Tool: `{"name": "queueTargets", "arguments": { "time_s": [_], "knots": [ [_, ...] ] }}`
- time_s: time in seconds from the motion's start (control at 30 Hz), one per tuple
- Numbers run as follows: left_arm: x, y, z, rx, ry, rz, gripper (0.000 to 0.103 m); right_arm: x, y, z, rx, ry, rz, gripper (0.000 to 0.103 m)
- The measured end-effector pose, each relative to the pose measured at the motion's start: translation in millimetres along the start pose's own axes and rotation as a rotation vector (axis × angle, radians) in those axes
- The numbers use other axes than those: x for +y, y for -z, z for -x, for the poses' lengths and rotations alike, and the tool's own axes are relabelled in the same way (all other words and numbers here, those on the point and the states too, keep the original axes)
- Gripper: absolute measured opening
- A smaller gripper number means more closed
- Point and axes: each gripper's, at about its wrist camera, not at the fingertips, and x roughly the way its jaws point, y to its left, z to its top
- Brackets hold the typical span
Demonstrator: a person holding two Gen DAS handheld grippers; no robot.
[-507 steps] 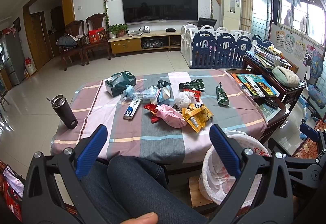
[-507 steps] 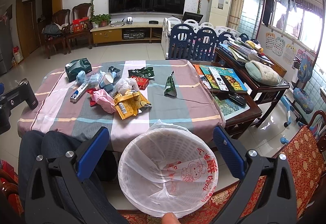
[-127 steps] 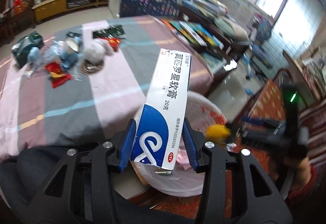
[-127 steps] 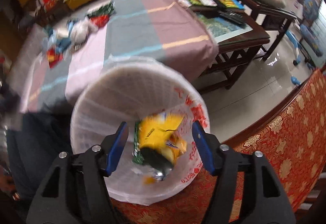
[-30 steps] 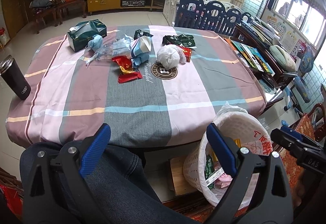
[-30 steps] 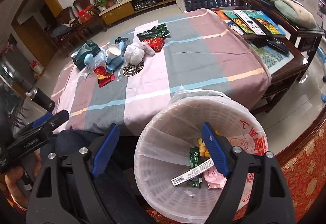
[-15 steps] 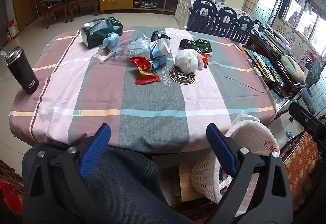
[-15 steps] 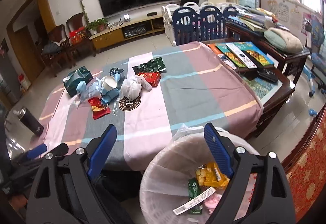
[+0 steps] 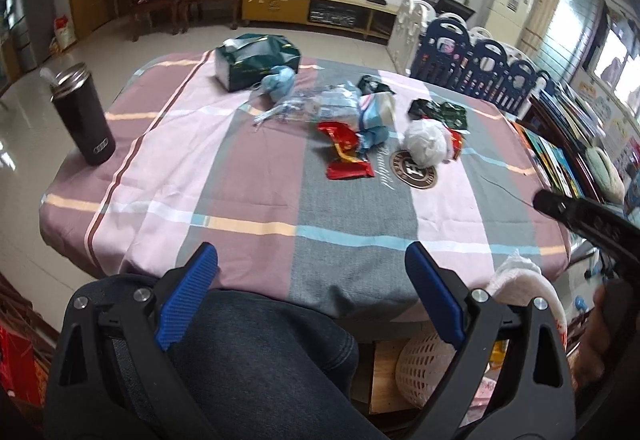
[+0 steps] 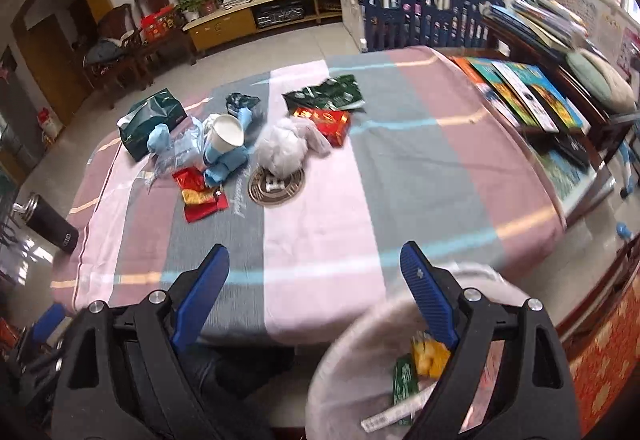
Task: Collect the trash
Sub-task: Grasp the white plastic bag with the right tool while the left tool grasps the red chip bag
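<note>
Basket point(image 10: 360, 356) blurred, partly behind right claw point(image 10: 316, 276); contents probably wrappers.

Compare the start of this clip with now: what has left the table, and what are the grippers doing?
The yellow snack bag, a green wrapper, the pink bag and the long blue-and-white box went from the table into the white bin. The left gripper, which carried the box, has let go; both it and the right gripper are open and empty. The red wrapper, paper cup, white bag and black tumbler stayed.
</note>
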Motion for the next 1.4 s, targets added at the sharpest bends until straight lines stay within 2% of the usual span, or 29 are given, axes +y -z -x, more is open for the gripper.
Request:
{"name": "queueTargets", "arguments": {
  "time_s": [0.2, 0.33, 0.5, 0.53, 0.6, 0.63, 0.7, 0.77, 0.8, 0.93, 1.0, 1.03, 1.17, 1.2, 1.27, 1.33, 1.4],
  "knots": [
    [24, -1, -17, 0.022, -0.015, 0.064, 0.092, 39, -50, -75, 0.004, 0.034, 0.129, 0.086],
    [34, 1, -33, 0.050, -0.022, 0.082, 0.092, 41, -79, -136, 0.061, 0.040, 0.087, 0.086],
    [49, -4, -50, 0.065, 0.003, 0.130, 0.092, 45, -93, -192, 0.131, 0.042, 0.069, 0.084],
    [51, -8, -54, 0.067, 0.001, 0.133, 0.092, 47, -94, -198, 0.140, 0.045, 0.080, 0.076],
    [55, -17, -60, 0.056, -0.001, 0.144, 0.092, 51, -90, -209, 0.175, 0.048, 0.115, 0.047],
    [56, -23, -64, 0.049, 0.004, 0.152, 0.090, 52, -88, -212, 0.183, 0.047, 0.121, 0.042],
    [56, -36, -73, 0.044, 0.014, 0.156, 0.080, 49, -82, -210, 0.187, 0.027, 0.120, 0.028],
    [51, -50, -88, 0.057, 0.040, 0.151, 0.058, 43, -76, -201, 0.195, -0.015, 0.096, 0.023],
    [47, -56, -97, 0.073, 0.062, 0.147, 0.056, 39, -73, -194, 0.201, -0.047, 0.081, 0.022],
    [18, -81, -136, 0.131, 0.154, 0.095, 0.057, 22, -50, -154, 0.191, -0.125, 0.072, 0.022],
    [-1, -90, -154, 0.148, 0.174, 0.055, 0.064, 14, -36, -133, 0.176, -0.136, 0.077, 0.022],
    [-13, -96, -165, 0.161, 0.178, 0.031, 0.068, 8, -28, -121, 0.169, -0.143, 0.072, 0.022],
    [-44, -104, -205, 0.207, 0.131, -0.041, 0.067, -10, -3, -85, 0.142, -0.134, 0.058, 0.022],
    [-50, -105, -213, 0.220, 0.122, -0.053, 0.063, -14, 3, -78, 0.137, -0.131, 0.059, 0.022],
    [-57, -102, -227, 0.252, 0.121, -0.071, 0.032, -20, 13, -65, 0.133, -0.125, 0.056, 0.022],
    [-60, -99, -235, 0.284, 0.124, -0.080, 0.012, -26, 20, -54, 0.123, -0.119, 0.056, 0.022],
    [-59, -94, -228, 0.272, 0.103, -0.090, 0.010, -29, 22, -47, 0.111, -0.106, 0.056, 0.022]
  ]
}}
